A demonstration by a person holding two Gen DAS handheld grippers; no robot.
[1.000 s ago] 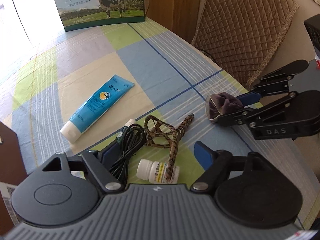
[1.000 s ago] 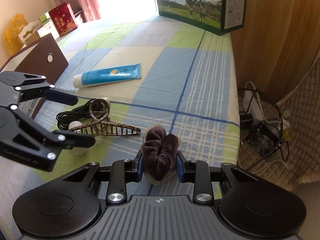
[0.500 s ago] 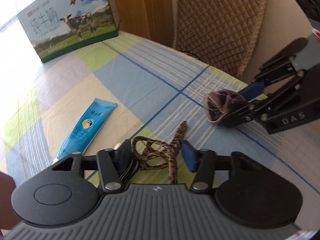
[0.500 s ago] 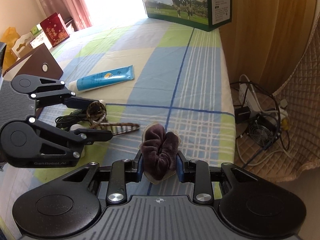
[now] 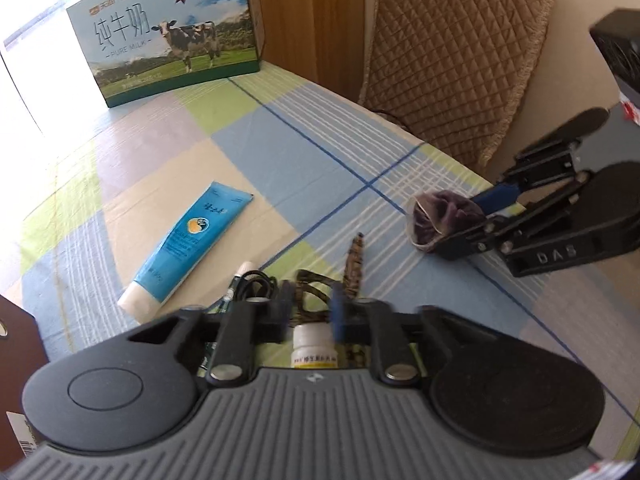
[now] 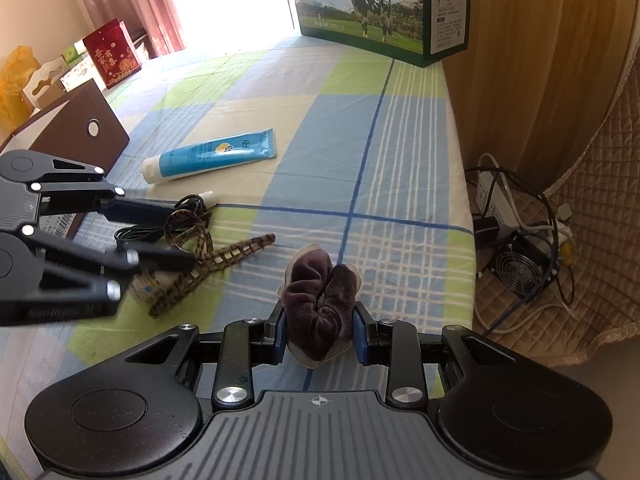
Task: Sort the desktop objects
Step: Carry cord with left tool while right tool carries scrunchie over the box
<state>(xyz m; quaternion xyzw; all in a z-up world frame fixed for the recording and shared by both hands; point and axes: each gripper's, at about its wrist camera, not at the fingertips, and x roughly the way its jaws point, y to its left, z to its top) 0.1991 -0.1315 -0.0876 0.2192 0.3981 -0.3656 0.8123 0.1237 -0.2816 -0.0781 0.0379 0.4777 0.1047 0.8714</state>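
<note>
My left gripper [image 5: 312, 308] is shut on the looped end of a leopard-print hair claw clip [image 5: 354, 264], which tilts up off the cloth in the right wrist view [image 6: 224, 264]. A white pill bottle [image 5: 314, 346] lies under it. A coiled black cable [image 5: 254, 284] lies just to its left. My right gripper [image 6: 320, 332] is shut on a dark purple scrunchie [image 6: 320, 300], held above the table's right edge; it also shows in the left wrist view [image 5: 444, 216]. A blue tube [image 5: 188, 244] lies on the checked cloth.
A milk carton box [image 5: 172, 44] stands at the far end. A brown box [image 6: 76, 132] sits at the left. A quilted chair [image 5: 452, 52] stands past the right table edge [image 6: 456, 184], with a power strip and fan [image 6: 516, 256] on the floor.
My left gripper came down over the hair claw clip and closed on its looped end, lifting that end. My right gripper kept hold of the scrunchie and stayed roughly in place.
</note>
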